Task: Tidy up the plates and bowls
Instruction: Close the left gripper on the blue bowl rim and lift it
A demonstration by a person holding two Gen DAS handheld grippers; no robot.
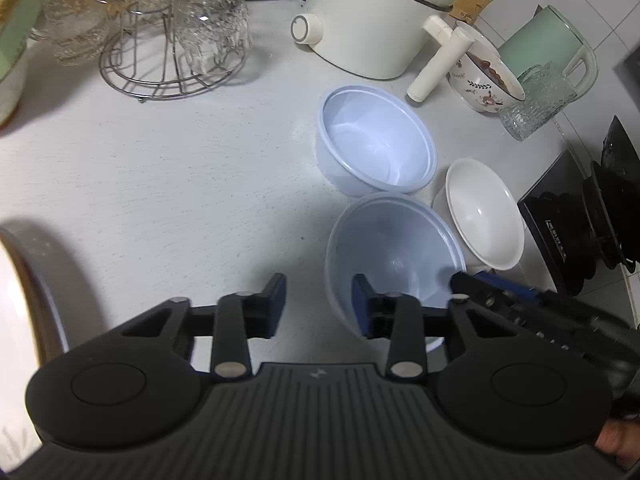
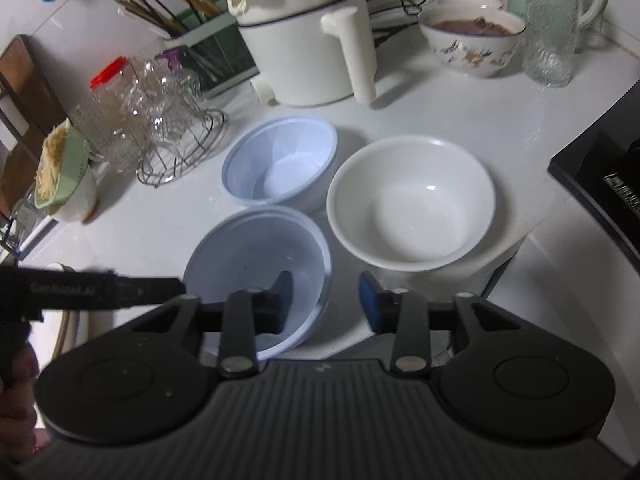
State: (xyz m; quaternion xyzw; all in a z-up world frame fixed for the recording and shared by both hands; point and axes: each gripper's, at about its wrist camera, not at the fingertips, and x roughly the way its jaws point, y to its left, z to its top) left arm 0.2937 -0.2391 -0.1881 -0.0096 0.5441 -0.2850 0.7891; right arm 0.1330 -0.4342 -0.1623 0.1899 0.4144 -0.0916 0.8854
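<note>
The near blue bowl [image 2: 256, 276] stands upright on the white surface [image 1: 140, 184], mouth up, close to the front edge. It is round, so it has no long axis; only its opening gives a direction, and this is straight up. Behind it stands the far blue bowl [image 2: 280, 160], of the same kind and also mouth up, and to its right the white bowl [image 2: 412, 204], wider and upright too. The three sit close together, the rims nearly touching.

You are, I judge, at the approach step of nesting: both grippers come at the near blue bowl from two sides. Your left gripper [image 1: 319, 306] has its jaws at a narrow gap, and its right finger [image 1: 362, 300] is over the left wall of the bowl; I cannot tell if it touches. Your right gripper [image 2: 326, 300] is also narrow, its left finger [image 2: 280, 300] inside the bowl, the rim between the jaws, not yet pinched.

The next move calls for closing on the thin rim with one gripper only, then lifting straight up and setting this bowl into the far blue bowl.

Behind stand a white cooker [image 2: 308, 48] and a glass rack [image 1: 172, 60].
</note>
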